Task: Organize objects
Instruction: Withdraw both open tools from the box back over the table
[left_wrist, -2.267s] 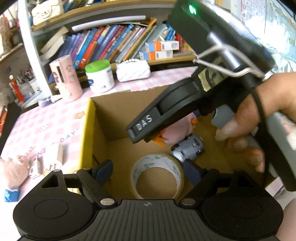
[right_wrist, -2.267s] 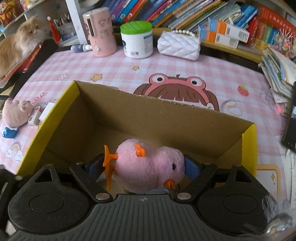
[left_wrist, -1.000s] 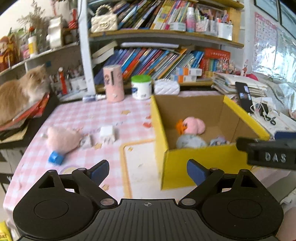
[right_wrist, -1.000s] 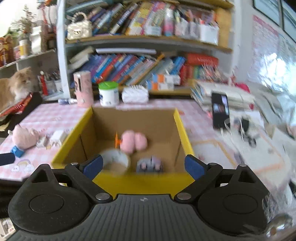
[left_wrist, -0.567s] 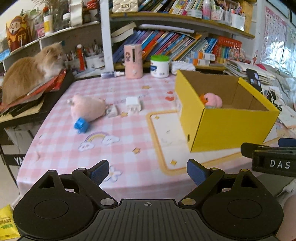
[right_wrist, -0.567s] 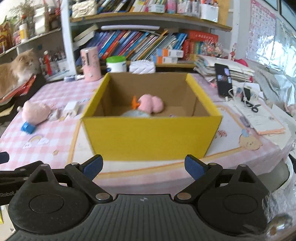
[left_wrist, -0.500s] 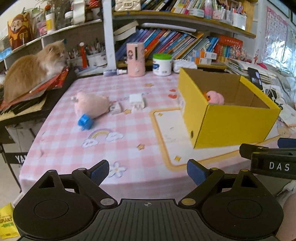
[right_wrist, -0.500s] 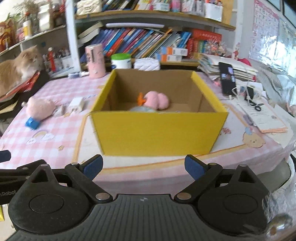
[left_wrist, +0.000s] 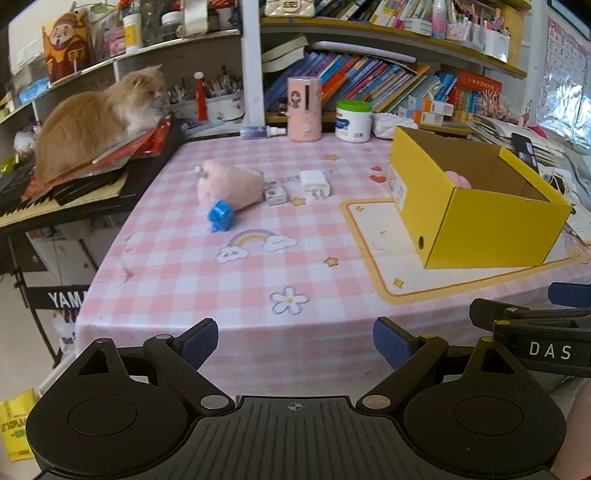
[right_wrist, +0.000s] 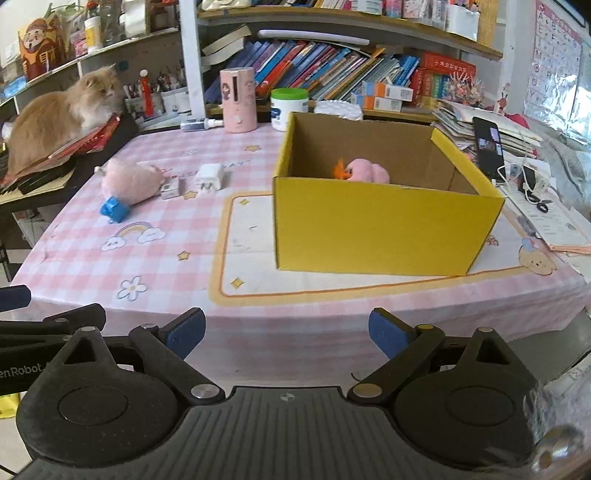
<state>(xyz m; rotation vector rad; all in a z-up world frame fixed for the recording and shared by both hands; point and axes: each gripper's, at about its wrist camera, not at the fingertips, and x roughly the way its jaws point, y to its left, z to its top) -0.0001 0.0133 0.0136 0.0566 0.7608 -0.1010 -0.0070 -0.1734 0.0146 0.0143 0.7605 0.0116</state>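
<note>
An orange cat (left_wrist: 98, 114) sits on red books (left_wrist: 122, 147) just left of the pink checked tablecloth (left_wrist: 236, 280). At the cloth's far edge stand a pink canister (left_wrist: 304, 109) and a green-lidded tub (left_wrist: 353, 120); beyond it, shelved books (left_wrist: 373, 85). A phone (right_wrist: 488, 144) leans off its right side.

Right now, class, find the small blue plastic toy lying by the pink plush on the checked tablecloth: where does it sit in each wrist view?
Left wrist view: the small blue plastic toy lies left of centre, in the upper half, against the pink plush.
Right wrist view: the toy lies far left, at mid-height.
Shared landmark: the yellow cardboard box, right of the toy in both.
</note>
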